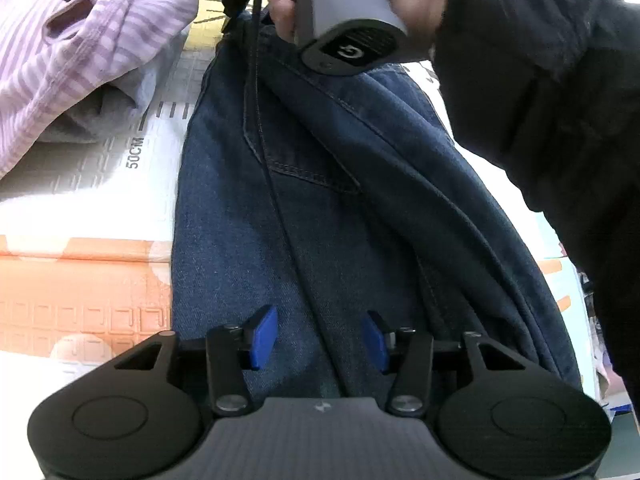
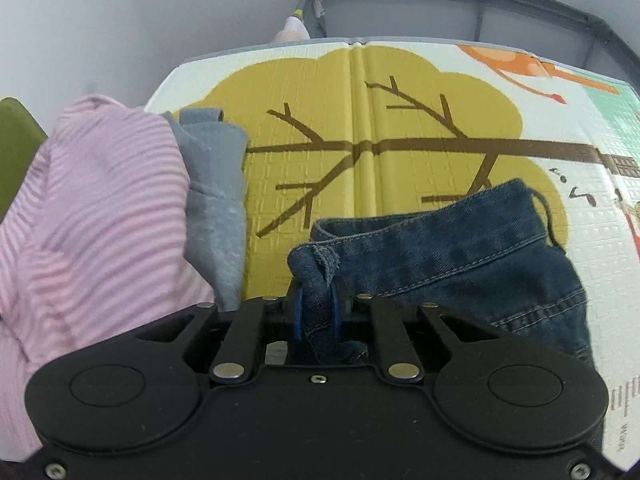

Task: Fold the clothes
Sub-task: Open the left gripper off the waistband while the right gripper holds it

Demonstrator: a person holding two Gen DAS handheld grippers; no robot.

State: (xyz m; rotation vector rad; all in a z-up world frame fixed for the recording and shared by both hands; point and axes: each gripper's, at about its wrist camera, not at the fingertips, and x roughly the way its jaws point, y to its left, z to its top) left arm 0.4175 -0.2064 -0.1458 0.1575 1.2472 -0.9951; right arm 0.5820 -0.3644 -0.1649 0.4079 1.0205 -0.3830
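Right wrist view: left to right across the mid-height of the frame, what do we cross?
Pink striped garment → grey garment → yellow tree print on the play mat → blue jeans, with a bunched fold of them clamped in the right gripper.

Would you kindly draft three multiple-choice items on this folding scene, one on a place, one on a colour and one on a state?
1. Where does the striped shirt lie relative to the jeans in the right wrist view?
A left
B right
C underneath

2. What colour are the left gripper pads?
A red
B blue
C white

3. What is the right gripper doing?
A hanging open
B clamping denim
C clamping the grey garment

Answers:
1 A, it is piled at the left edge.
2 B, both pads show blue.
3 B, a denim fold sits pinched between its pads.
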